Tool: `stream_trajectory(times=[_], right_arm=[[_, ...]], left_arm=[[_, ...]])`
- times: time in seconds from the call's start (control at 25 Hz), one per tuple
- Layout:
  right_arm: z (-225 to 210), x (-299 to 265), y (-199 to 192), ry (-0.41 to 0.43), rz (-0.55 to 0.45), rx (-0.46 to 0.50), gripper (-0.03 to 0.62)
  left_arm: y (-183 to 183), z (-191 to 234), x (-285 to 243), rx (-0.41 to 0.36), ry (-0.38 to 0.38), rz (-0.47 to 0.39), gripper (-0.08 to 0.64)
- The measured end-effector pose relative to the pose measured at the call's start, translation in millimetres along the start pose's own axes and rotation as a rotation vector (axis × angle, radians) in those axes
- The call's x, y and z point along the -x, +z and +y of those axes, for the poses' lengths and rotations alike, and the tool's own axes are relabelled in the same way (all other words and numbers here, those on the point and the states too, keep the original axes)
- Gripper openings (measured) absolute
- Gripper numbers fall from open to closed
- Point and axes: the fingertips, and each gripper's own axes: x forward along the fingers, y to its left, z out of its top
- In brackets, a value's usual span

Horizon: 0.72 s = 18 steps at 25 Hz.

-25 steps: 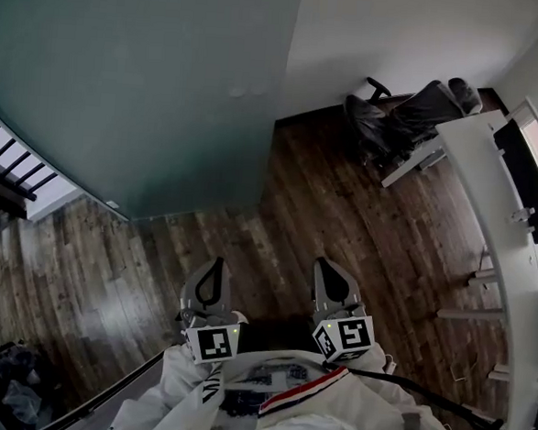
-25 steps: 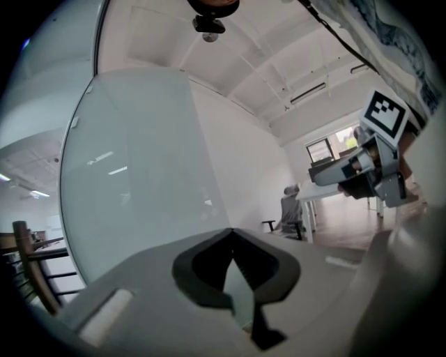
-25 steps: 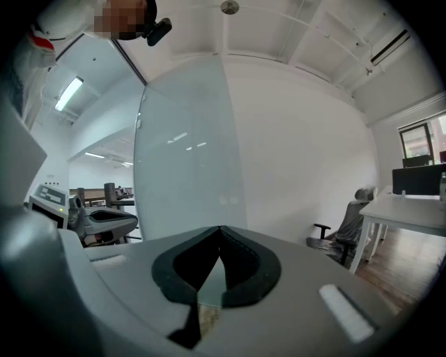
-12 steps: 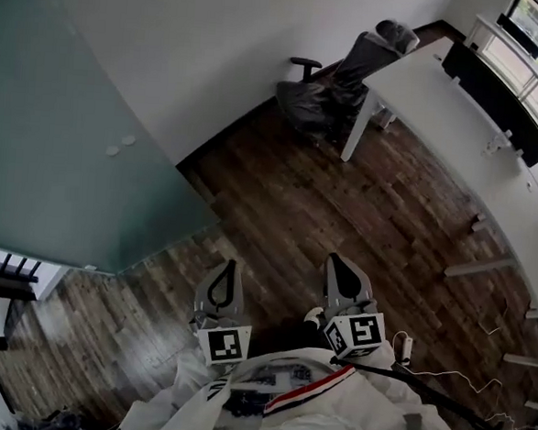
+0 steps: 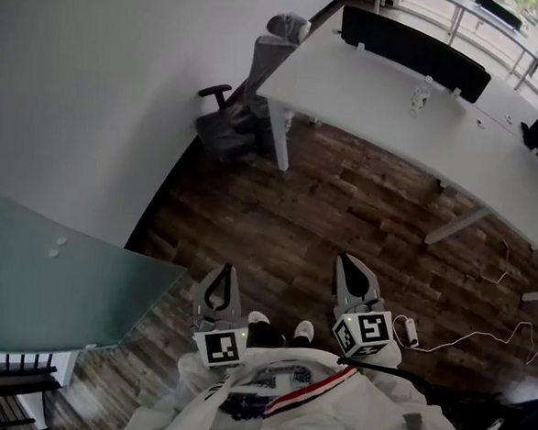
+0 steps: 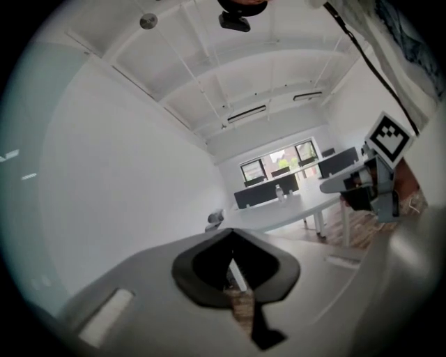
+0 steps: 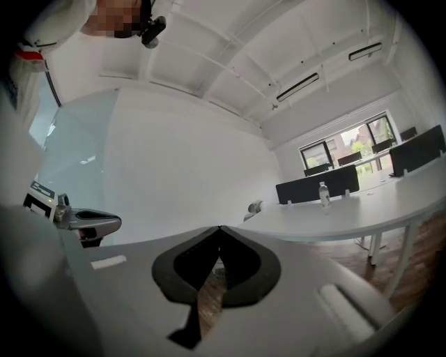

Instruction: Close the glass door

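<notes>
The glass door [image 5: 53,277] is a frosted teal panel at the lower left of the head view, standing out from the white wall. Both grippers are held level in front of the person's body, over the wooden floor and apart from the door. My left gripper [image 5: 224,272] is shut and empty, its tips meeting in the left gripper view [image 6: 231,231]. My right gripper [image 5: 347,259] is likewise shut on nothing [image 7: 219,229]. The door shows at the left edge of the left gripper view [image 6: 28,209] and at the left of the right gripper view [image 7: 77,160].
A long white desk [image 5: 423,110] with a black divider [image 5: 414,50] and a bottle [image 5: 419,99] runs across the upper right. A covered office chair [image 5: 244,116] stands by the wall. A power strip [image 5: 410,331] with cable lies right of my right gripper. Stair railing [image 5: 8,393] sits lower left.
The person has turned to the right: the glass door slid from the upper left to the lower left, and the desk came into view. Both grippers stayed shut before the body.
</notes>
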Motion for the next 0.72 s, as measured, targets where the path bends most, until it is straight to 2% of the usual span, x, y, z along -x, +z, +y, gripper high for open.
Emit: stream_trajectory(times=[0.32, 0.48, 0.72], right_arm=[[-65, -16, 1, -0.136, -0.018, -0.017, 0.005], [-101, -39, 9, -0.196, 0.005, 0.005, 0.005], [-136, -123, 27, -0.17, 0.05, 0.02, 0.005]], left_arm=[[10, -36, -95, 0.007, -0.14, -0.039, 0.002], [16, -42, -152, 0.031, -0.179, -0.063, 0.002], [26, -27, -245, 0.065, -0.163, -0.059, 0.002]])
